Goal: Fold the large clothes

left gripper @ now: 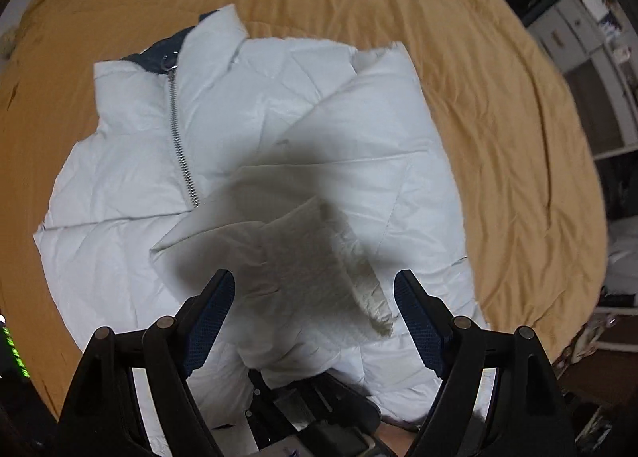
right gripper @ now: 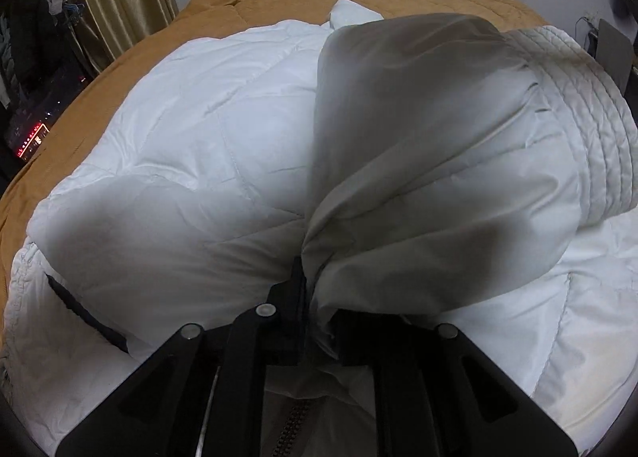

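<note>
2 tongs: left [left gripper: 314, 313] spread above jacket [left gripper: 223, 130], right [right gripper: 309, 281] clamping its sleeve [right gripper: 418, 162].

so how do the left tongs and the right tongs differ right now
The left tongs stand wide open, blue pads apart, gripping nothing; the right tongs are shut on a bunched sleeve of the white jacket. A sleeve cuff lies loose below the left tongs, while the right tongs hold their sleeve raised off the jacket. Both are black and hang over the jacket on the orange bedspread.
</note>
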Motion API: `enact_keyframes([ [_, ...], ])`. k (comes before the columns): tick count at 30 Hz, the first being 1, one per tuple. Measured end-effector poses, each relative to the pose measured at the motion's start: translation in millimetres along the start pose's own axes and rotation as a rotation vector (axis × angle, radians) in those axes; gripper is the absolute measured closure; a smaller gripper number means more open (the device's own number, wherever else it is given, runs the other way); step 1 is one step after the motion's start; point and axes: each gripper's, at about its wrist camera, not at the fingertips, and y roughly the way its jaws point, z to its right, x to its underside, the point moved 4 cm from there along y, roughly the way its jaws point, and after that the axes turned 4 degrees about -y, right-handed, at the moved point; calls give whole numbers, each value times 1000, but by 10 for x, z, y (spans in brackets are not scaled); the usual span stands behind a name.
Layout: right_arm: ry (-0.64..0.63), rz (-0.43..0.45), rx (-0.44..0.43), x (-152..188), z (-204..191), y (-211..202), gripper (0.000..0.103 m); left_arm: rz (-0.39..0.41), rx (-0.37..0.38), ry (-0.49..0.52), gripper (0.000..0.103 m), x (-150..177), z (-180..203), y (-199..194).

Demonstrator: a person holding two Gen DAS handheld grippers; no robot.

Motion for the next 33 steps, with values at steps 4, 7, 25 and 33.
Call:
enact_keyframes([
  [4, -4, 7, 3, 5, 11, 7, 90, 25, -167, 14, 69, 6, 73, 351],
  [7, -20, 11, 15, 132, 13, -86, 89, 73, -67, -95, 97, 79, -267, 244],
  [25, -157, 258, 60, 277, -132, -1441, 11, 320, 394, -500, 98, 1411, -2864, 25],
  [33, 256, 130, -148, -97, 479, -920, 5, 296, 385, -613, 102, 1961, -3239, 726],
])
